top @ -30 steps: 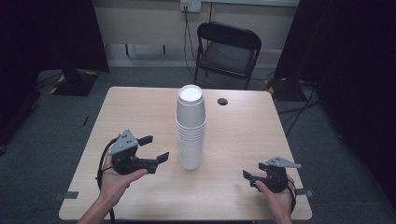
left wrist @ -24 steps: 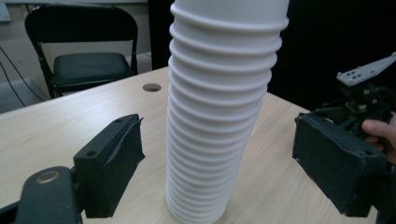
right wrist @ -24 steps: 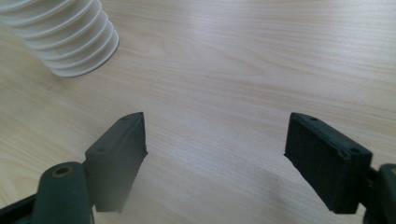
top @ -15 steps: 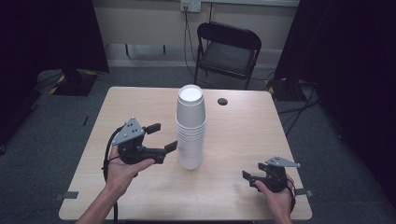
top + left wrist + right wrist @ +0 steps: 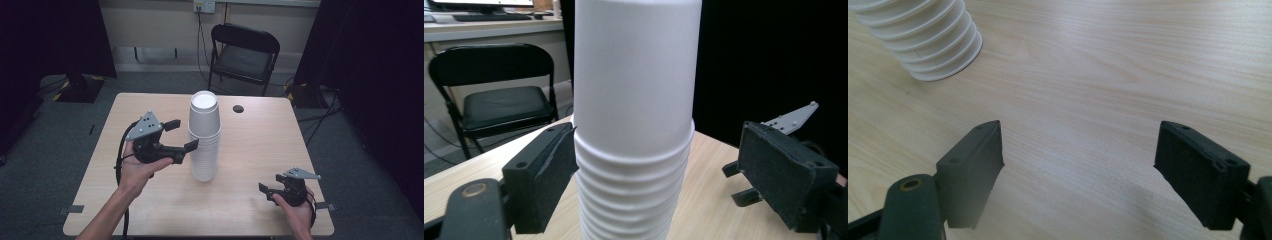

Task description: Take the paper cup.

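A tall stack of white cups [image 5: 204,137] stands upside down near the middle of the wooden table [image 5: 260,145], with bare wood open on every side of it. The left gripper [image 5: 176,135], raised above the table in the person's left hand [image 5: 136,167], sits just left of the stack, its jaws spread wide. In the left gripper view the stack [image 5: 634,125] rises between the two jaws: one pad lies against or just beside the ribbed rims, the other stands well apart with clear room. The right gripper [image 5: 267,190] rests low at the near right of the table, close to the near edge, well apart from the stack; its jaws are spread too, over bare wood. A small dark disc [image 5: 238,108] lies by the far edge, right of the stack. A black folding chair [image 5: 245,57] stands beyond the far edge.
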`<state>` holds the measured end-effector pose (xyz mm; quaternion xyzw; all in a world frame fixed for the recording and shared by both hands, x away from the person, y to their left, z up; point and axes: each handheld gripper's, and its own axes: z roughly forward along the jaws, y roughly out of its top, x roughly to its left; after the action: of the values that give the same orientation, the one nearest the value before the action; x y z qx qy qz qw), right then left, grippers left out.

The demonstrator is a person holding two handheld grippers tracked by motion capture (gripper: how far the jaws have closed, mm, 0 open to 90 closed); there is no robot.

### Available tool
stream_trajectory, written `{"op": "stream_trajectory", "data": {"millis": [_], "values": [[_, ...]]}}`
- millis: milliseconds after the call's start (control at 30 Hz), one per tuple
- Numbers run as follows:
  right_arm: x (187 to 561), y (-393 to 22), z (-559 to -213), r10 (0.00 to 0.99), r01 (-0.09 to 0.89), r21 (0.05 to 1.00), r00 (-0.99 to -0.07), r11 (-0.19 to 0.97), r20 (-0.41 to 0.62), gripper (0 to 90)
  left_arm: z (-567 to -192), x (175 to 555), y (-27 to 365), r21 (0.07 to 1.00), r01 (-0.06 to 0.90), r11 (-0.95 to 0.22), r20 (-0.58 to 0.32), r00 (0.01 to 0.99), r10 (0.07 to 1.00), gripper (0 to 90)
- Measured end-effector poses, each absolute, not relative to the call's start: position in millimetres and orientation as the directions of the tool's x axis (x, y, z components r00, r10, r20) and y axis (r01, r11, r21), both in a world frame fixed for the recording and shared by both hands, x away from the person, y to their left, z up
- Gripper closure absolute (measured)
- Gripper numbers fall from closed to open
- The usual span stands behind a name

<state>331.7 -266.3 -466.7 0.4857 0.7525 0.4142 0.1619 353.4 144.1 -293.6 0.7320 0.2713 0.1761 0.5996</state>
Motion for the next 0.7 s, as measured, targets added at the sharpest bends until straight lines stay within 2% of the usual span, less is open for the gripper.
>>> {"op": "stream_trajectory", "data": {"millis": [333, 700], "values": [[332, -266, -467, 0.870, 0.602, 0.776, -0.469, 0.190, 0.151, 20.1, -271, 367, 135, 0.983, 0.159, -0.090, -0.067, 0.774, 0.629, 15.9], [332, -268, -467, 0.870, 0.600, 0.779, -0.467, 0.181, 0.158, 19.9, -256, 384, 120, 0.982, 0.155, -0.106, -0.058, 0.787, 0.614, 15.5]]}}
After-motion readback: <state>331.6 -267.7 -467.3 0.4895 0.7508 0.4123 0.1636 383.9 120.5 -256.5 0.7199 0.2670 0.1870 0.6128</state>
